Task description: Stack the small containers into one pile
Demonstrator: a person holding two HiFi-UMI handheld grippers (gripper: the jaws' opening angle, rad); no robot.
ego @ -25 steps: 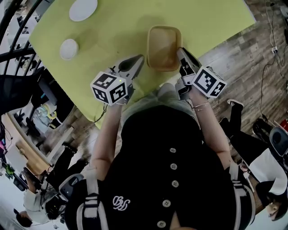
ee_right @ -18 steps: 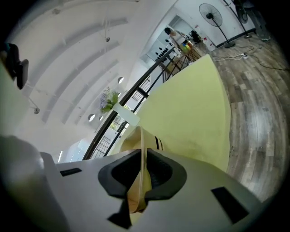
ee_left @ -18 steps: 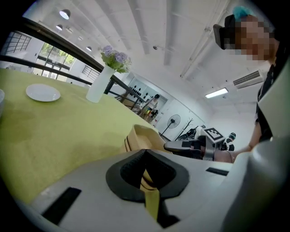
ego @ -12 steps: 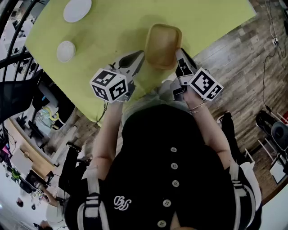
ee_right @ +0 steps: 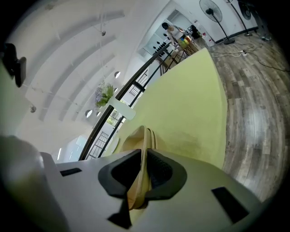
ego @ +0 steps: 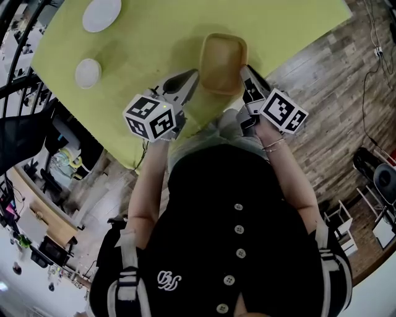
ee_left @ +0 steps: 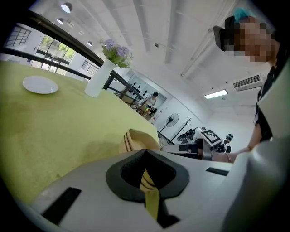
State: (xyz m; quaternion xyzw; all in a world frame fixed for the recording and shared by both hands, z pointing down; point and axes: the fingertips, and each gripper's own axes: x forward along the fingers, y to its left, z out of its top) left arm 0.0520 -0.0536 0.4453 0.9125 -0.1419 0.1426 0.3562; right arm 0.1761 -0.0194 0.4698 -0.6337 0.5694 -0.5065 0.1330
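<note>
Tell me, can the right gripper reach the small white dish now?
Probably not: the right gripper is shut on the tan container, and the small white dish lies far across the table, beyond the left gripper.

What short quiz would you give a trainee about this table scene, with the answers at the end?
1. True or false: the right claw is clamped on the rim of the tan container.
2. How many white dishes lie on the table in the head view? A: one. B: two. C: four.
3. Fill in: in the left gripper view, the vase holds ___ flowers.

Key: 1 true; 2 B; 3 purple.
</note>
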